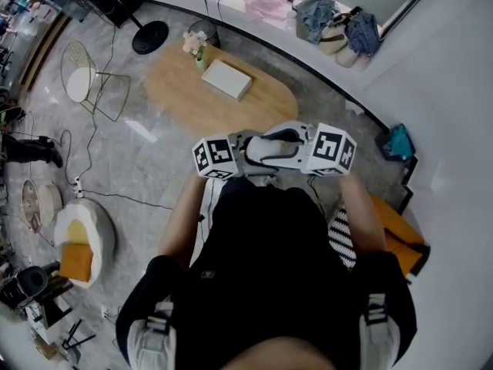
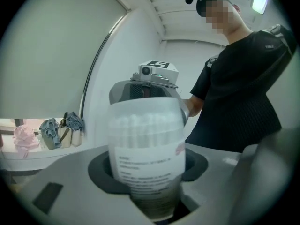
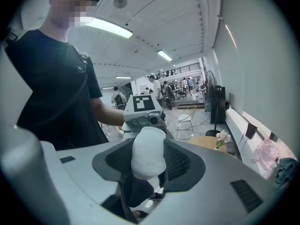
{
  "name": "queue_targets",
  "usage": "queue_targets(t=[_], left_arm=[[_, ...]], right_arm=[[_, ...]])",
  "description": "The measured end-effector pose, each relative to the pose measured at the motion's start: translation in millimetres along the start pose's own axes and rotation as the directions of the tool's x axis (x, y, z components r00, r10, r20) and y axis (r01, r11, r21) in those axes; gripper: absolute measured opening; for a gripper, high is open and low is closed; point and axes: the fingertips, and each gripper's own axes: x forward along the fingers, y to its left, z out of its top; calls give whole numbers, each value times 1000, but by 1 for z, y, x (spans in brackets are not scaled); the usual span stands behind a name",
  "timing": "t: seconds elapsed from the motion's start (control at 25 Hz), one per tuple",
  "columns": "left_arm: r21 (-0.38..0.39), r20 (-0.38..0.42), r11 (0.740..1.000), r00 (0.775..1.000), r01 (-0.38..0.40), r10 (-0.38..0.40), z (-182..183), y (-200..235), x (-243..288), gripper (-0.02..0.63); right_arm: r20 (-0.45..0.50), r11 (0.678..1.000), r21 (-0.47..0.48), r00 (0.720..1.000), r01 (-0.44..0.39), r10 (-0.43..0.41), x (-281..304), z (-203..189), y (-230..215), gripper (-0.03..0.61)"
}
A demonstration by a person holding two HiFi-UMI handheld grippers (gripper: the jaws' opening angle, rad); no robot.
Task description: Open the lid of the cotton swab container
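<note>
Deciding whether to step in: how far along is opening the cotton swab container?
Done: the cotton swab container is up in the air, one end clamped in the right gripper. In hand: the left gripper brackets its labelled body; contact unclear. Left: it looks closed, so the opening itself.

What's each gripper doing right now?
Left gripper: jaws around the cotton swab container; whether they grip it cannot be told.
Right gripper: closed on the container's other end.

swab container (image 2: 146, 144): clear, labelled, blurred, upright between the left claw's (image 2: 149, 168) parted jaws
right claw (image 2: 149, 93): around the container's top, behind
person (image 2: 243, 83): black shirt, right
ledge (image 2: 28, 156): bags (image 2: 58, 132), pink cloth (image 2: 23, 137)
</note>
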Motion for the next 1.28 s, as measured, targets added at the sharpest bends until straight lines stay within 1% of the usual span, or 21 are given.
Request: queue_targets(t=[0.04,0.2,0.4,0.88,0.96,1.0,1.08,1.16,1.28], left_arm=[[0,-5,1000,1000,-3,3,-1,-1,0,219],[0,-23,1000,1000,-12,12,-6,0,0,213],[25,-64,999,997,-32,34,-9,3,1,210],[30,-35,998,998,-46,48,-8,3,2,210],[61,-47,996,997,-62,65,-9,5,1,209],[95,-62,993,995,-75,81,-9,7,1,193],[138,-92,987,991,-84,97,-12,9,1,193],[139,-99,988,991,-73,87,-14,11,3,193],[132,-90,989,993,-65,77,-16,12,1,193]], right_arm=[[-12,1000,6,1000,1,-1,0,0,0,190],[-37,1000,14,999,-4,4,3,-1,1,190],[-26,1000,8,1000,6,-6,5,-2,-5,190],[-45,999,50,999,-16,18,6,-5,-5,190],[-32,996,80,999,-39,41,5,-5,-5,190],[-10,992,107,998,-60,61,4,-4,-5,189],[35,985,148,995,-94,90,3,-5,-7,189],[45,981,165,995,-98,92,2,-8,-9,189],[34,979,179,995,-96,91,3,-7,-12,190]])
